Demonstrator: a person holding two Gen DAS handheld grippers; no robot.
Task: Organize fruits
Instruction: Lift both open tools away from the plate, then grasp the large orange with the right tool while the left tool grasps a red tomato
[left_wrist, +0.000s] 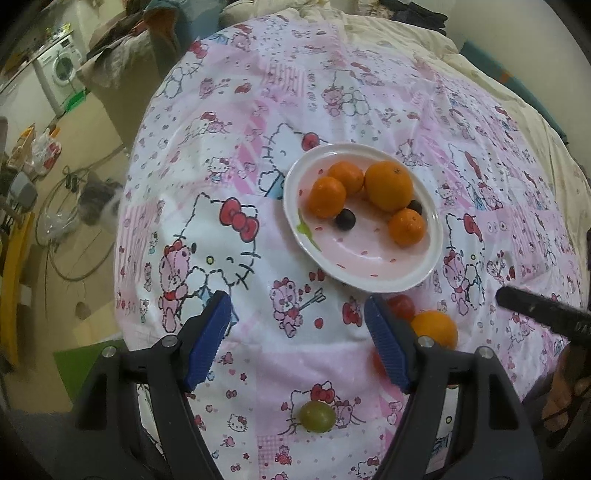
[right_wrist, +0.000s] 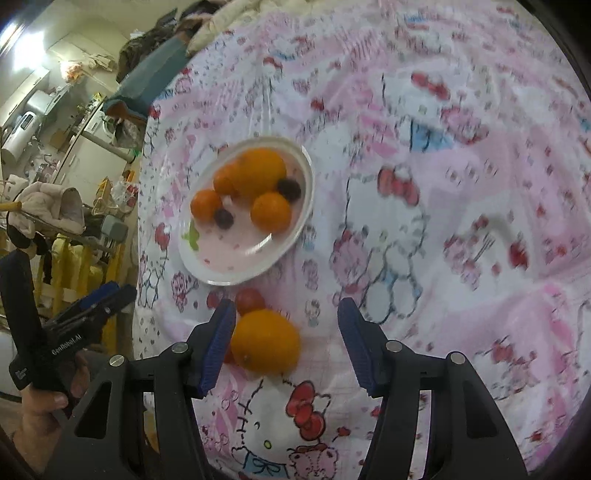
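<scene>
Seen from the left wrist, the left hand-held gripper (left_wrist: 297, 343) hangs with its jaws apart and empty over a cartoon-print bedsheet (left_wrist: 258, 110). A white plate (left_wrist: 369, 280) already carries four oranges and two dark grapes — much of the sorting looks done. A green grape (left_wrist: 317, 416), a loose orange (left_wrist: 436, 328) and a red tomato (left_wrist: 402, 306) remain on the bed. A washing machine (left_wrist: 61, 74) stands in the cluttered room.

From the right wrist — blurred — the right hand-held gripper (right_wrist: 286, 345) spreads released, the loose orange just beside its left finger, untouched.
</scene>
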